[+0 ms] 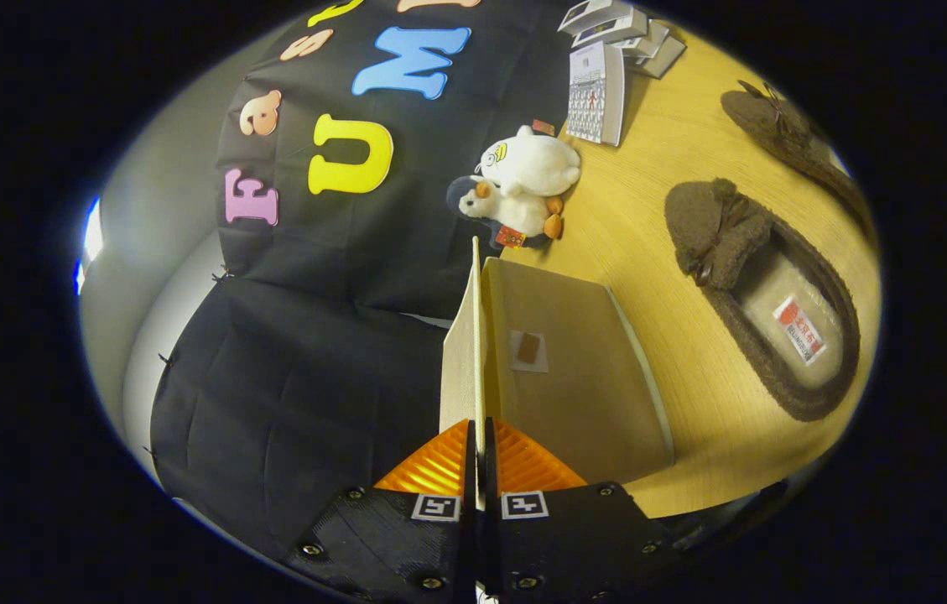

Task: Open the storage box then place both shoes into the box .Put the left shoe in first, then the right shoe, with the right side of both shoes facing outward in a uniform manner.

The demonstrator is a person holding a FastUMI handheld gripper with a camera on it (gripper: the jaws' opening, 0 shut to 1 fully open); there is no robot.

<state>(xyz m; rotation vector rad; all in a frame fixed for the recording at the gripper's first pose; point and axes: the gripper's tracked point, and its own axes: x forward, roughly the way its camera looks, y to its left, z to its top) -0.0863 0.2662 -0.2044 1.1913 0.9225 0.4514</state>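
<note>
My gripper (479,436) is shut on the thin cream lid (463,352) of the storage box, both orange fingers (439,466) pressing its edge. The lid stands lifted up on edge, running straight ahead from the fingertips. Beside it, to the right, the beige inner face of the box (574,377) shows, with a small brown patch on it. On the wooden table (674,168) beyond the box lie two dark brown fuzzy shoes: the nearer one (762,294) shows its pale insole with a red label, the farther one (792,143) lies past it.
Two plush toys (523,189), white with orange feet, sit against the black cloth wall just beyond the lid's far end. A small calendar (596,101) and several stacked small boxes (624,33) stand at the table's far end.
</note>
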